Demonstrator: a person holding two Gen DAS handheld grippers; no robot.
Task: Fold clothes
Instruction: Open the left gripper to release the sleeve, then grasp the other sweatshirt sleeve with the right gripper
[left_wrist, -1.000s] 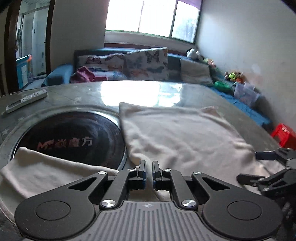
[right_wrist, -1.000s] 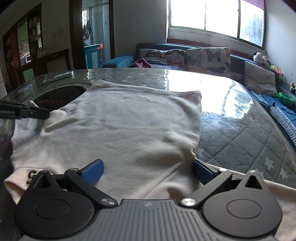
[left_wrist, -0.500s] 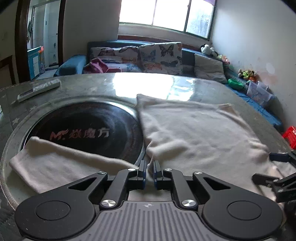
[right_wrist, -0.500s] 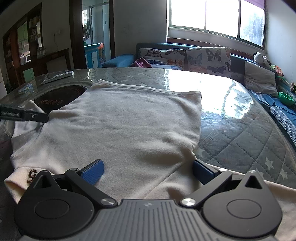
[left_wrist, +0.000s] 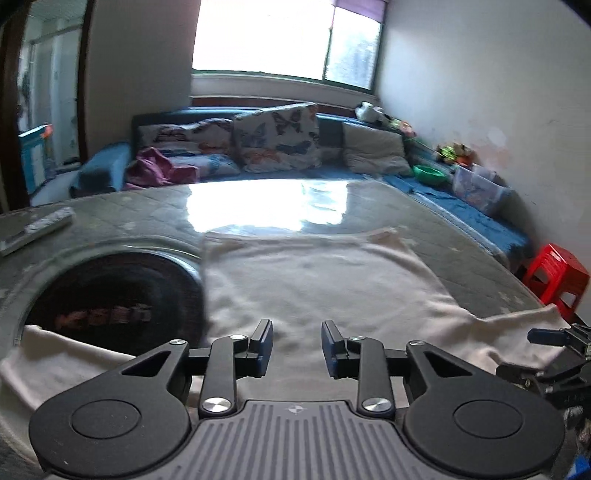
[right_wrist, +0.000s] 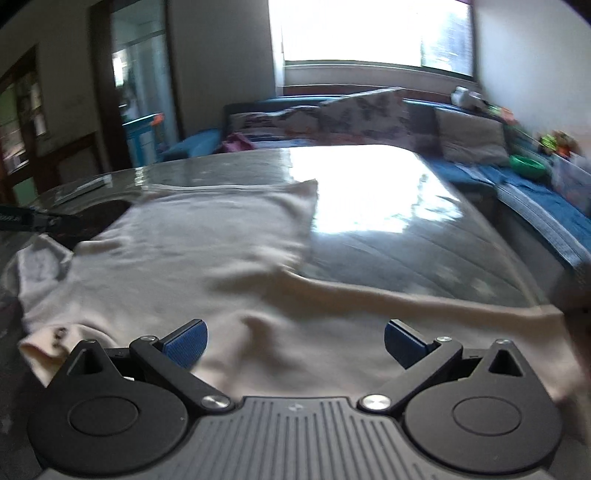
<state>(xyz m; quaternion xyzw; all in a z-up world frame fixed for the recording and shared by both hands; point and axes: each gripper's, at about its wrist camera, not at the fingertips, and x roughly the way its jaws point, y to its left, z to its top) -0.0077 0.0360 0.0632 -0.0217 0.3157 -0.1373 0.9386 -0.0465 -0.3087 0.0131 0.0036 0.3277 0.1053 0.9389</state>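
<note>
A cream long-sleeved top (left_wrist: 317, 284) lies flat on the round glass table (left_wrist: 258, 199). One sleeve (left_wrist: 62, 354) stretches left over the dark hotplate, the other sleeve (right_wrist: 424, 306) runs right. My left gripper (left_wrist: 297, 349) hovers over the top near that sleeve's root; its jaws are opening and nothing is pinched between them. My right gripper (right_wrist: 293, 341) stands wide open above the shoulder and the right sleeve, with cloth under it but none gripped. Its dark frame (left_wrist: 554, 354) shows at the right edge of the left wrist view.
A black round hotplate (left_wrist: 118, 295) is set into the table on the left, with a grey remote (left_wrist: 33, 229) beyond it. A sofa with butterfly cushions (left_wrist: 277, 140) runs behind the table. A red stool (left_wrist: 554, 277) stands on the floor at the right.
My left gripper's jaws, shut before, have parted and let go of the cloth, and the gripper has drawn back and up. My right gripper has swung sideways to the right, still wide open.
</note>
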